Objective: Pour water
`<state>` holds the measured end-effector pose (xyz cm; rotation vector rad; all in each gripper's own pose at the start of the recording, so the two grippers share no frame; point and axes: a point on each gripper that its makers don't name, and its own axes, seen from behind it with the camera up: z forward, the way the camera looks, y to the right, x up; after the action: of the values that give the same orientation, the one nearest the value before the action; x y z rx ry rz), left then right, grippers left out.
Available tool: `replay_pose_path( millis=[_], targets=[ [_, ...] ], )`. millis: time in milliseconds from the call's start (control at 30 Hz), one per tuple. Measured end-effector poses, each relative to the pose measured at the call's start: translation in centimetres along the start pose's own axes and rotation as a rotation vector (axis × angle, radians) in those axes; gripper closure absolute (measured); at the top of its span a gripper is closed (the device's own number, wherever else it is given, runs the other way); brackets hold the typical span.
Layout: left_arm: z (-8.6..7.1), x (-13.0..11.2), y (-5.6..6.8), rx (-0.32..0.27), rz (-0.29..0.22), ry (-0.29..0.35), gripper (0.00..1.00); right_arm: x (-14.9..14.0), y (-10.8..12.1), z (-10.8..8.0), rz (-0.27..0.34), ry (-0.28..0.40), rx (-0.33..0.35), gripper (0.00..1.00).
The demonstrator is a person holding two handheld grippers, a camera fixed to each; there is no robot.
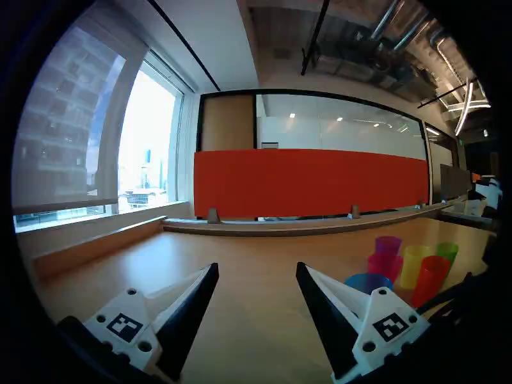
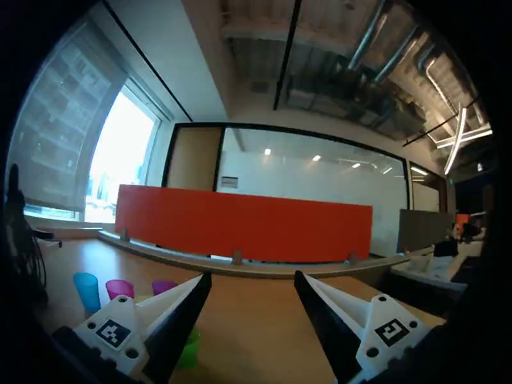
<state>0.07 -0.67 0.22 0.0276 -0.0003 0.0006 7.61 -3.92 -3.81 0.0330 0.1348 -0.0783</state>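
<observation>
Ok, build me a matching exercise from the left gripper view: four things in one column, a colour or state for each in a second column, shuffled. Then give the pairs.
Things:
1. left gripper
2. nearest cup, right beside that gripper
3. partition panel
4. tabletop

Colour or state:
a. blue
b. light wood
c. open, nothing between the fingers
d. red-orange

Pairs: 1-c, 2-a, 3-d, 4-b
</observation>
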Motion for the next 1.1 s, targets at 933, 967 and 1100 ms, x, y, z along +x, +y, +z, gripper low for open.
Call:
replay_pose_path(
  millis=[933,967,1100],
  targets=[
    [0.1,0.0,0.0,0.000,-0.001,0.000,0.10,-6.7,3.0,2.4,0.082,-0.073,-0.032,0.00],
    [0.1,0.0,0.0,0.000,-0.001,0.000,0.10,-6.8,3.1,2.4,0.080,-0.076,-0.034,0.00],
    [0.0,0.0,0.0,0.000,0.000,0.000,0.11,-7.4,3.3,2.5,0.076,-0.086,-0.038,0.00]
  ],
)
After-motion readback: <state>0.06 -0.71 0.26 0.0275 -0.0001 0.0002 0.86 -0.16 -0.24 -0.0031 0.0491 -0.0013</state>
